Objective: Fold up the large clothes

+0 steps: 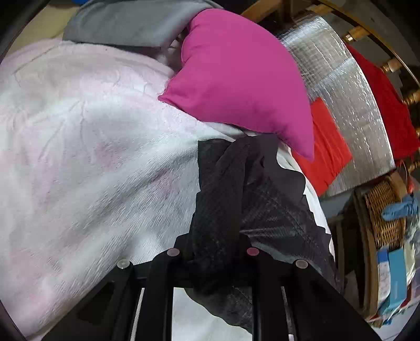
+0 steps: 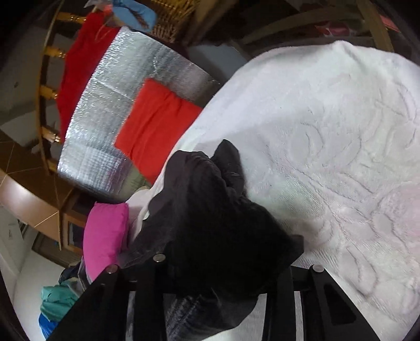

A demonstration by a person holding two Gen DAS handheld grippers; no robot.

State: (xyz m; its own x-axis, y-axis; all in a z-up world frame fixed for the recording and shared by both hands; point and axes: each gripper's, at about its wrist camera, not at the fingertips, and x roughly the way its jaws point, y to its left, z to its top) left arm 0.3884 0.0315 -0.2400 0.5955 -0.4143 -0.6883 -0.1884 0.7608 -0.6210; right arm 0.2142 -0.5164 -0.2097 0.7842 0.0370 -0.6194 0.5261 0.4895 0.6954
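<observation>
A black mesh garment (image 1: 231, 199) lies bunched on a white-pink fluffy blanket (image 1: 92, 157). My left gripper (image 1: 214, 251) is shut on a fold of this garment, with cloth draped over and between its fingers. In the right wrist view the same black garment (image 2: 210, 223) is bunched up over the blanket (image 2: 328, 131). My right gripper (image 2: 210, 265) is shut on it, and the cloth hides the fingertips.
A magenta pillow (image 1: 241, 78) rests on the blanket by the garment; it also shows in the right wrist view (image 2: 105, 236). A grey cloth (image 1: 126, 23) lies behind. A red cushion (image 2: 157, 123) lies on silver foil matting (image 2: 105, 118). A wicker basket (image 1: 386, 212) stands off the bed's edge.
</observation>
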